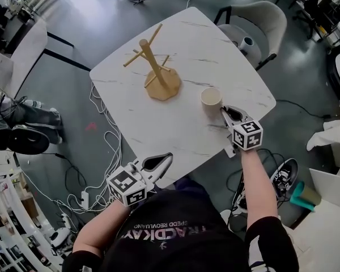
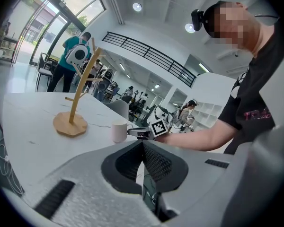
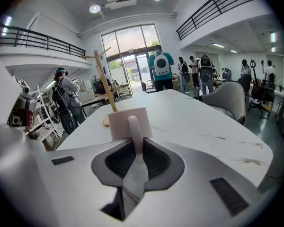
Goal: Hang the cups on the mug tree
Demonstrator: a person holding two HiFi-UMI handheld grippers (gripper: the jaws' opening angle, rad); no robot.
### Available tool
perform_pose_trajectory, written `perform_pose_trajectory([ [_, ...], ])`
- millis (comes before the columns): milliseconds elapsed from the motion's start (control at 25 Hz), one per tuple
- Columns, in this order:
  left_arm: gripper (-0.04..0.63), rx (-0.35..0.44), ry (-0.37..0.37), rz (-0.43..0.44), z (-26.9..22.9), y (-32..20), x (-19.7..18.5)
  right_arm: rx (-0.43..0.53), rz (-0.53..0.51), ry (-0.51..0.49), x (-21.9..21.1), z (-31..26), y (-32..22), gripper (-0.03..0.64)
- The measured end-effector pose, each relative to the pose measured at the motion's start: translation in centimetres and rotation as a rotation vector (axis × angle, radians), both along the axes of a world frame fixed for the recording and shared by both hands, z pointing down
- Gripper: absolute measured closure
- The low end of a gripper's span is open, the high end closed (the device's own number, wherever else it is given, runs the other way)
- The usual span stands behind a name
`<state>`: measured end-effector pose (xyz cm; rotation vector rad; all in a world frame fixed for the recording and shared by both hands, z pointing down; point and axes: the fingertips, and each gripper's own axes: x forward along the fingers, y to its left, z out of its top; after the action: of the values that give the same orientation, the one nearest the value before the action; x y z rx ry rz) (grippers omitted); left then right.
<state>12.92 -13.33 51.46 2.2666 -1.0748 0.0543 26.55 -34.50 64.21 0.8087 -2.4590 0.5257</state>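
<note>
The right hand-held gripper is clamped on the handle of the cream cup, which stands on the white bench at 4 o'clock from the wooden mug tree. The left hand-held gripper, at the bench's 7 o'clock edge, has its jaws pressed together on nothing.

A smooth, faintly glossy white surface with grey marble veining is being shown by the worktop. The mug tree is being seen as pale bare wood, matt and smooth. The cup is being presented as cream, with a smooth matt, ceramic-like finish. The shells of the left tongs and right tongs are being seen as matt, finely grained grey plastic, their pads as dark, ribbed and rubber-like.
</note>
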Motion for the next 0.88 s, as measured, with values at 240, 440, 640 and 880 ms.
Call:
perform_pose_trajectory([
  [240,0.598,0.014,-0.002,-0.015,-0.3,0.7,-0.8,-0.019,0.008,-0.040,-1.0,-0.5,0.7,0.571],
  [440,0.598,0.016,0.001,-0.013,-0.4,1.4,-2.0,0.009,0.012,-0.023,-2.1,-1.8,0.6,0.571],
  [640,0.598,0.026,0.009,0.010,-0.6,1.9,-3.2,0.063,0.020,0.034,-3.4,-3.8,0.4,0.571],
  [880,0.598,0.056,0.018,0.047,-1.5,2.3,-4.5,0.112,0.043,0.112,-4.7,-6.4,0.2,0.571],
])
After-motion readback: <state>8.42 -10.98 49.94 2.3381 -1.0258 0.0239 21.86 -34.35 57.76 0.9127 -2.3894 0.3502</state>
